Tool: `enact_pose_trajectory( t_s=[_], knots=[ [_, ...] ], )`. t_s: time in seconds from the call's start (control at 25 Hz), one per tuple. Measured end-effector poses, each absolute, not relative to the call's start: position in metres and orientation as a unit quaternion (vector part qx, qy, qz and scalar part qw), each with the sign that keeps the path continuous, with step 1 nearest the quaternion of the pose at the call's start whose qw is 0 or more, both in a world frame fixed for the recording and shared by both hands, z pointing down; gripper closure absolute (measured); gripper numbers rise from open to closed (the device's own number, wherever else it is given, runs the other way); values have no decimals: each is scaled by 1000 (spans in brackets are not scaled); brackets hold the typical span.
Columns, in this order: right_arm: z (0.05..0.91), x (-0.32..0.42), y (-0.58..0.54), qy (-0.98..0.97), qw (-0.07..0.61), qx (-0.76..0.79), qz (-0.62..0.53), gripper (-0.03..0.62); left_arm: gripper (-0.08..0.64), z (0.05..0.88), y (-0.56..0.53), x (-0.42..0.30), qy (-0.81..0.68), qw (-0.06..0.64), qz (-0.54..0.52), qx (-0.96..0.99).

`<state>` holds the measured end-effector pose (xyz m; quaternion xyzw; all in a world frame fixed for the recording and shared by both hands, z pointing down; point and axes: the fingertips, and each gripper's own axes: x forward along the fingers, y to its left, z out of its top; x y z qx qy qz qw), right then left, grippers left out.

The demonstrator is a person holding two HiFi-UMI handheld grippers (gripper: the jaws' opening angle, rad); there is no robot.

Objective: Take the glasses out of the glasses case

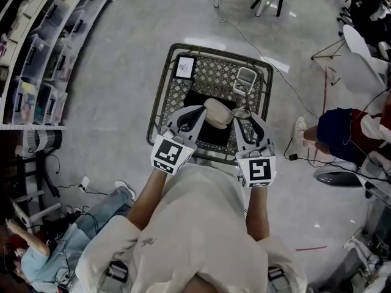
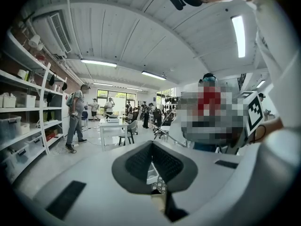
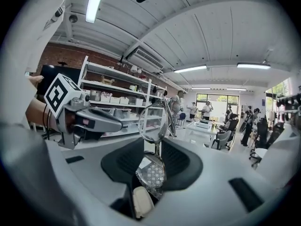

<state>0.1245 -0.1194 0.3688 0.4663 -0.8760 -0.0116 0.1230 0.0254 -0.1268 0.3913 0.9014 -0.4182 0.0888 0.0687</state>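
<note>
In the head view a beige glasses case [image 1: 218, 111] sits between my two grippers, above a black mat [image 1: 212, 135] on a wire-mesh table [image 1: 164, 96]. My left gripper [image 1: 202, 116] comes in from the left, its jaws nearly together on the case's edge. In the left gripper view the case [image 2: 158, 202] shows as a beige patch low between the pads of that gripper [image 2: 153, 171]. My right gripper [image 1: 239, 116] is shut on a pair of thin-rimmed glasses [image 1: 242, 111]. In the right gripper view the glasses [image 3: 153, 172] stand upright between the pads of the right gripper [image 3: 153, 166], beside the case [image 3: 142, 201].
On the far part of the mesh table lie a white card with a black print [image 1: 184, 67] and a small white open box [image 1: 245, 80]. Storage shelves [image 1: 36, 60] run along the left. A seated person [image 1: 342, 133] is at the right and another person [image 1: 36, 255] at the lower left.
</note>
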Motion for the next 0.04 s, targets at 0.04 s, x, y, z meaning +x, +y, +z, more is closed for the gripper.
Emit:
enact_pose_trajectory(
  t_s=[0.04],
  knots=[
    [368, 124, -119, -876, 124, 465, -12, 471, 551, 391, -127, 25, -419, 68, 88, 901]
  ],
)
